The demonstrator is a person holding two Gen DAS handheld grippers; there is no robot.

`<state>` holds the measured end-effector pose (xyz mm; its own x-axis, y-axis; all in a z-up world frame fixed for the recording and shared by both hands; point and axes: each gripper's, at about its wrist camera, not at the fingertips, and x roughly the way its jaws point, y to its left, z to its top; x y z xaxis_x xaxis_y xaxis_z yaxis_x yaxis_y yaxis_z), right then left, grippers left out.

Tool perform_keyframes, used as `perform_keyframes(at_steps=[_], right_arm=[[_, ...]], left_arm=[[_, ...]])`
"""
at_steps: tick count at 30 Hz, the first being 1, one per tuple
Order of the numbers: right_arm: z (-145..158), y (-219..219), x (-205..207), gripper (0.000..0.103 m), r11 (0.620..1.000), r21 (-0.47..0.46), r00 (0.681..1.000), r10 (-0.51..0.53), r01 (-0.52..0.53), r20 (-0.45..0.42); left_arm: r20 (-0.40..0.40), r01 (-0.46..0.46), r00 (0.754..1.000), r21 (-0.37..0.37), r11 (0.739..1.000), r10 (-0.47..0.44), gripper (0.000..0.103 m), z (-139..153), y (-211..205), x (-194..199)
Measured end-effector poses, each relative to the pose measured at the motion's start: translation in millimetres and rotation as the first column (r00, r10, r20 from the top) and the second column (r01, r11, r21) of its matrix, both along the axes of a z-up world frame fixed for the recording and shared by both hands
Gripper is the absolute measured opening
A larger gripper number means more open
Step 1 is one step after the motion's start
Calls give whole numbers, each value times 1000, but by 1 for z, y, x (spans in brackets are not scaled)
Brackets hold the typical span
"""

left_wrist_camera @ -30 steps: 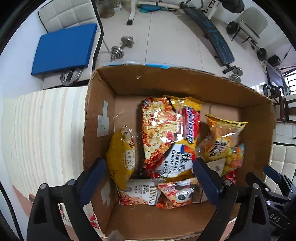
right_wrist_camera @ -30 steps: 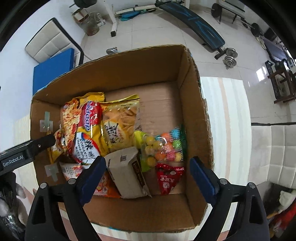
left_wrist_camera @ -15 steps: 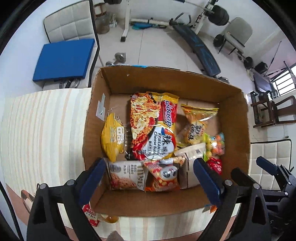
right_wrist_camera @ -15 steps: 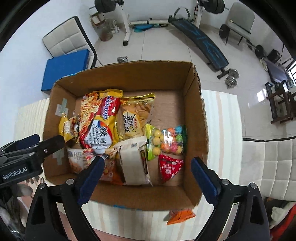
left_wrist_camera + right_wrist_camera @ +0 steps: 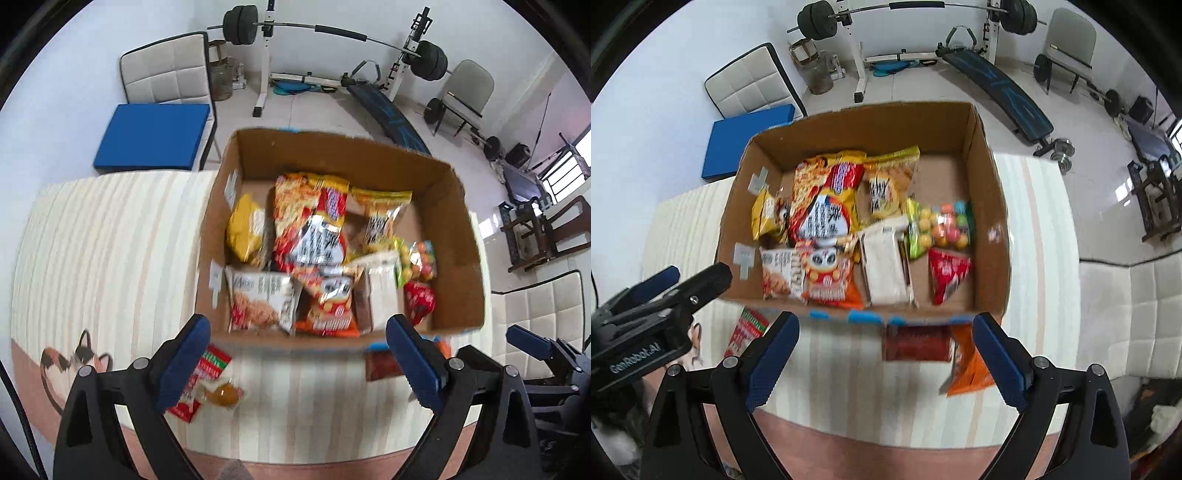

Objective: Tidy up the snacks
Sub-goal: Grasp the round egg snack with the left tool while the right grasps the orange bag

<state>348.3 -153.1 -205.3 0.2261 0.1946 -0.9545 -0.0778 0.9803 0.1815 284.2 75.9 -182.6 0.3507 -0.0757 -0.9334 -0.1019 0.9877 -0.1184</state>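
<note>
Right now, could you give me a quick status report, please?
Left gripper and right gripper open, empty. Cardboard box holds most snacks. Orange packet and red packet lie outside.

the left gripper (image 5: 301, 363) is a black plastic frame with triangular cut-outs, silver screws at the joints, and two fingers faced with textured blue pads (image 5: 186, 363). the right gripper (image 5: 886, 360) is built alike — black arms, round silver screws, ridged blue pads (image 5: 999, 360). seen from the right wrist view, the left unit's side carries white "genrobot.ai" lettering — with one more screw above it.
</note>
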Motion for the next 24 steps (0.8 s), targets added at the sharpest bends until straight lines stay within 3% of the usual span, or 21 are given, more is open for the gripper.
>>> perform_keyframes(at_steps=[7,13,19,21,23,24], right_arm=[[-31,-37,-34,97,996,25,996,-83,84,-45],[-94,-79,-40,97,987,-23,981,-160,158,-108],[-154,-97,-22,92,984,-25,965,-179,178,-193],[-168,-97,-17,84,986,-17,963,-165,165,-212],[-180,-96,-14,52,987,-43,958,-161,155,-238],[-185,-96,-14,50,987,-52,954,-161,152,-255]], left_arm=[[-9,-38,999,36,999,38,98,-30,-11,-48],[-87,-83,993,28,996,85,98,-86,-20,-59],[-144,-102,984,47,994,108,98,-123,-26,-67],[-154,-91,983,64,994,100,98,-130,-29,-69],[-165,-81,982,80,993,93,98,-135,-30,-72],[-170,-76,981,82,994,89,98,-137,-30,-74]])
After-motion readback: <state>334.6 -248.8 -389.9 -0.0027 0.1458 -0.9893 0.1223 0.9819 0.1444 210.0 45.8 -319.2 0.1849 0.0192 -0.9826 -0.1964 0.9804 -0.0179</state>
